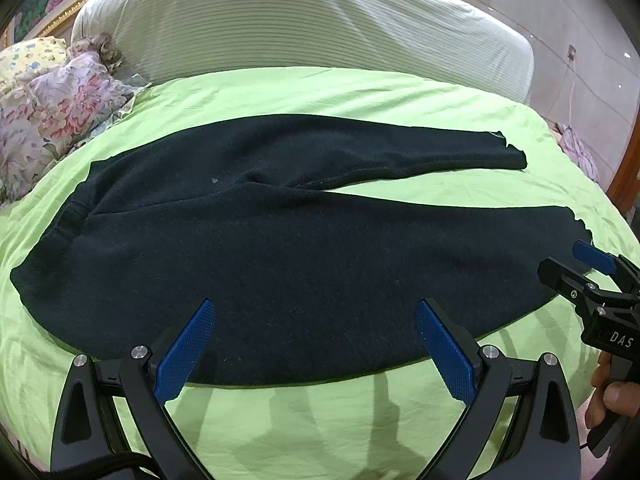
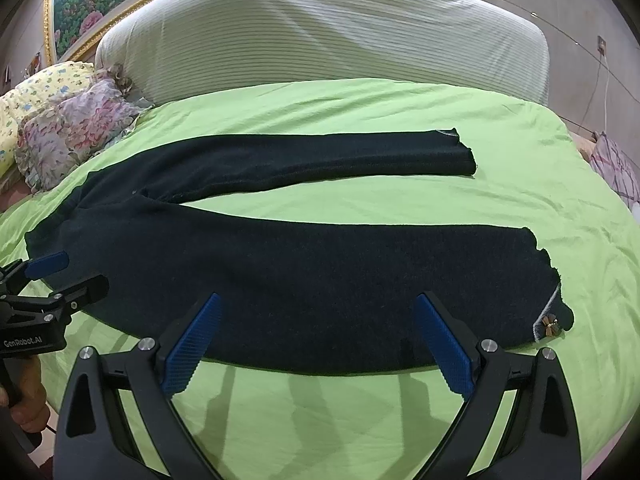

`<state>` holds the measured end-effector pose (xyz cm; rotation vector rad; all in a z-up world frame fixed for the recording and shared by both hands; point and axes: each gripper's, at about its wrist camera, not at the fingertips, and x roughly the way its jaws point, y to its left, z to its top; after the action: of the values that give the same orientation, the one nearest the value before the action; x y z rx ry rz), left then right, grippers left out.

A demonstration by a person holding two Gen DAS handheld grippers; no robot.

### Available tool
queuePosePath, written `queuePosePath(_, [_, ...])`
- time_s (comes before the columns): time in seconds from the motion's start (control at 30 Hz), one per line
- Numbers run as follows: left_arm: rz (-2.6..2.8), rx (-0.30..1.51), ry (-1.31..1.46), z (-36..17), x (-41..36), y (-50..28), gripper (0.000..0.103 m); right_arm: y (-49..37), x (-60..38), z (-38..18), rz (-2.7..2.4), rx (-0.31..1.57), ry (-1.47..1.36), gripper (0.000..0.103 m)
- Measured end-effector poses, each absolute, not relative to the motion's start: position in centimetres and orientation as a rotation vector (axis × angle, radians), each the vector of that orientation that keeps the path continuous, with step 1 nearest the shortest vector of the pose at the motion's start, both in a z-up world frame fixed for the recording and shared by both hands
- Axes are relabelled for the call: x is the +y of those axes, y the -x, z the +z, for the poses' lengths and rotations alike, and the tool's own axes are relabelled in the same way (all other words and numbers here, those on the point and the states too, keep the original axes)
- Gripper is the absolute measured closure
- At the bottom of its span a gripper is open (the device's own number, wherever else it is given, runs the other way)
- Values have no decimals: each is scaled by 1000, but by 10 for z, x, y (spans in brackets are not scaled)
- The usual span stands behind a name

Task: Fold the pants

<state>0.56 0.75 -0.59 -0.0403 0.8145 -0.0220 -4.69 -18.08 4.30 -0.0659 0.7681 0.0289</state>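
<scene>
Dark navy pants (image 1: 280, 248) lie flat on a green bed sheet (image 1: 320, 92), waistband to the left, both legs spread toward the right. The left gripper (image 1: 314, 320) is open and empty, hovering over the near leg close to its front edge. The right gripper (image 2: 318, 316) is open and empty over the near leg (image 2: 320, 280), nearer the cuff. The near cuff (image 2: 552, 320) carries a small ornament. Each gripper shows in the other's view: the right one at the right edge (image 1: 568, 264), the left one at the left edge (image 2: 68, 276).
A pale striped headboard cushion (image 2: 320, 32) stands behind the bed. Floral pillows (image 1: 52, 116) lie at the back left. Some plaid cloth (image 2: 616, 168) lies off the bed's right side. A gold-framed picture (image 2: 80, 4) hangs on the wall.
</scene>
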Motion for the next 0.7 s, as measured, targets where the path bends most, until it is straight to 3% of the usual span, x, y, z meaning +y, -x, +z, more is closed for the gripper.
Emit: queuePosePath(0.7, [-100,856,32,9,9,-47,3,15,-209,58,56,765,-78,6])
